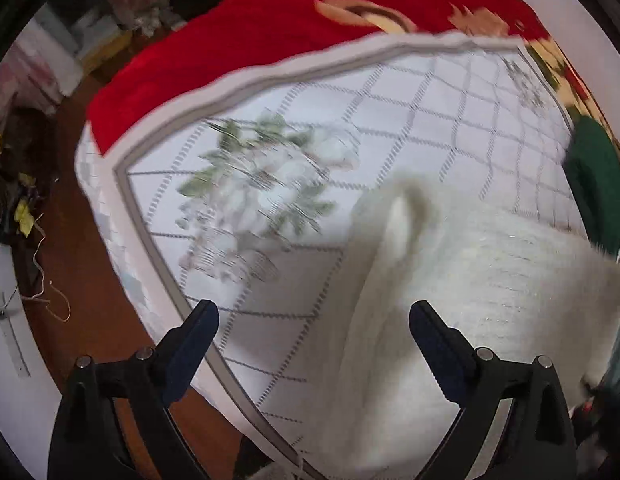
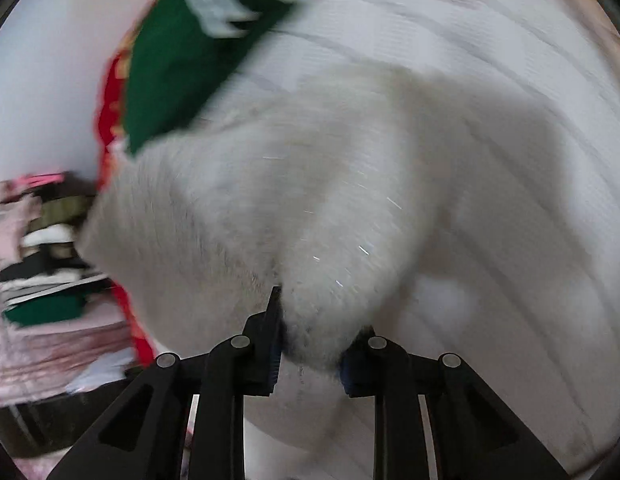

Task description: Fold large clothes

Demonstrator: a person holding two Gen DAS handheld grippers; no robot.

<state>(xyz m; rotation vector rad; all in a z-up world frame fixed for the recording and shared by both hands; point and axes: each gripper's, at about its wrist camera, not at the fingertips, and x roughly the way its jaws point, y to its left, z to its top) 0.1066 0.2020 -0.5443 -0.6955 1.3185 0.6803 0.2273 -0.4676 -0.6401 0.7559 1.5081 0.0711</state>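
Observation:
A fluffy white knit garment (image 1: 482, 292) lies on a white quilt (image 1: 390, 120) with a grey grid and flower print. One fold of it stands up in a ridge. My left gripper (image 1: 314, 316) hangs above the quilt's edge, pointing down, jaws wide open with nothing between them; the garment lies under and beside its right finger. In the blurred right wrist view my right gripper (image 2: 318, 312) is shut on a bunched part of the white garment (image 2: 293, 208), whose cloth fills the gap between the pads.
A red blanket (image 1: 249, 36) with a pattern covers the bed behind the quilt. A green garment (image 1: 598, 184) lies at the quilt's right side, green garment (image 2: 181, 60) also upper left in the right wrist view. Stacked folded clothes (image 2: 49, 256) sit at the left there. Brown floor (image 1: 81, 280) lies left of the bed.

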